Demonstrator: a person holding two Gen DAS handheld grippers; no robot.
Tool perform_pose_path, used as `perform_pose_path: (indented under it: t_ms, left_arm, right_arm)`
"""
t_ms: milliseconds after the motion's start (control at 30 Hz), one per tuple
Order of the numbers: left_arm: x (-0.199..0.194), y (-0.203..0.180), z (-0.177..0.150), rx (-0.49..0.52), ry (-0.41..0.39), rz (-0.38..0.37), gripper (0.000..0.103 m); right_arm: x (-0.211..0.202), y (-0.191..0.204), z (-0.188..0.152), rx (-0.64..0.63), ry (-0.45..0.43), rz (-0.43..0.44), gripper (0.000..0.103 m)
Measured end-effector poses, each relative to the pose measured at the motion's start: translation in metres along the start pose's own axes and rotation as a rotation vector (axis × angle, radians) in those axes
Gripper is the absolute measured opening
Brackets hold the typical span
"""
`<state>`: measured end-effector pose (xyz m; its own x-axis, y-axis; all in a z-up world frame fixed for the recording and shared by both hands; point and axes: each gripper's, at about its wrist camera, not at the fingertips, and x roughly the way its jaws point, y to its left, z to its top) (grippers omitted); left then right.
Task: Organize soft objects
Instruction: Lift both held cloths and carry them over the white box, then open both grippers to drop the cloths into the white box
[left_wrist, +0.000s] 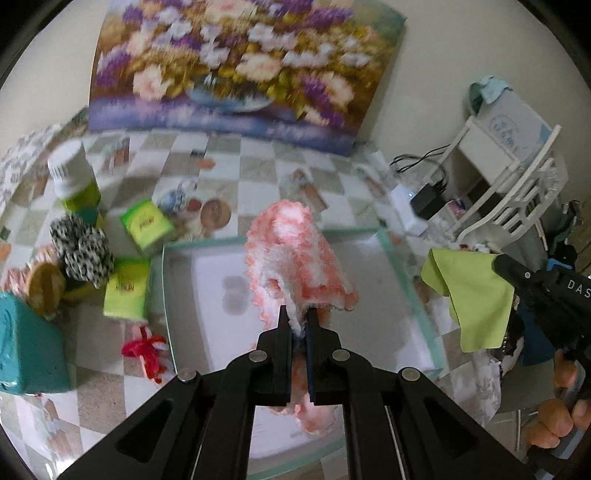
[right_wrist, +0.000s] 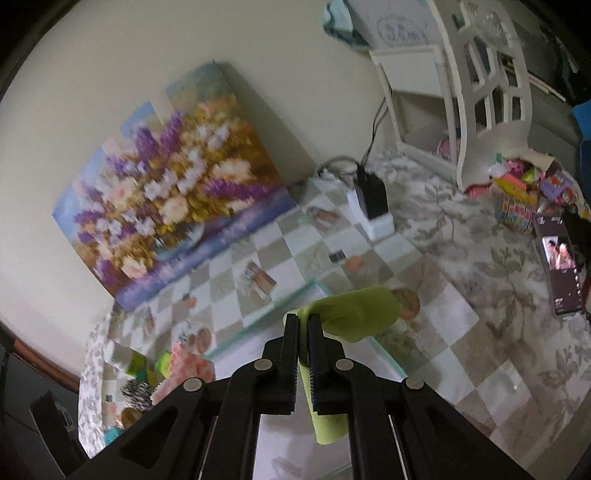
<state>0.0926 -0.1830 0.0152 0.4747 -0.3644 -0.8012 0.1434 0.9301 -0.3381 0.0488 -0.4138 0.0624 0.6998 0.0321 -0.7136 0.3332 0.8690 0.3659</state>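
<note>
Evidently both cloths are light and limp, best pinched at an edge fold. Left gripper (left_wrist: 297, 314): jaws clamped on the pink towel (left_wrist: 295, 254), hanging over the tray (left_wrist: 406, 273). Right gripper (right_wrist: 303, 321): jaws clamped on the green cloth (right_wrist: 354, 314), near the tray's edge above the tabletop (right_wrist: 461, 332).

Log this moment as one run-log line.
left hand-held gripper: shut on fluffy pink-and-white cloth | right hand-held gripper: shut on lime-green cloth | both above green-rimmed white tray
</note>
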Motion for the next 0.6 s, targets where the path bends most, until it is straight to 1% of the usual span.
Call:
perform_pose_path:
  t_ms: [100,233,400,600]
  left_arm:
    - [0.016,0.007,-0.005,-0.029,0.043,0.01,0.006]
    - [0.027,0.013,-0.008,-0.059,0.072,0.014,0.006]
    - [0.037,0.013,-0.011,-0.054,0.099,0.035,0.006]
    - [0.051,0.017,-0.018,-0.05,0.149,0.078,0.006]
  right_arm:
    - [0.017,-0.002,-0.005,0.009,0.049,-0.01,0.006]
    - [0.033,-0.006,-0.011,0.017,0.095,-0.042,0.006]
    - [0.053,-0.005,-0.021,-0.005,0.158,-0.059,0.007]
    - [0.088,0.002,-0.046,-0.047,0.279,-0.072,0.007]
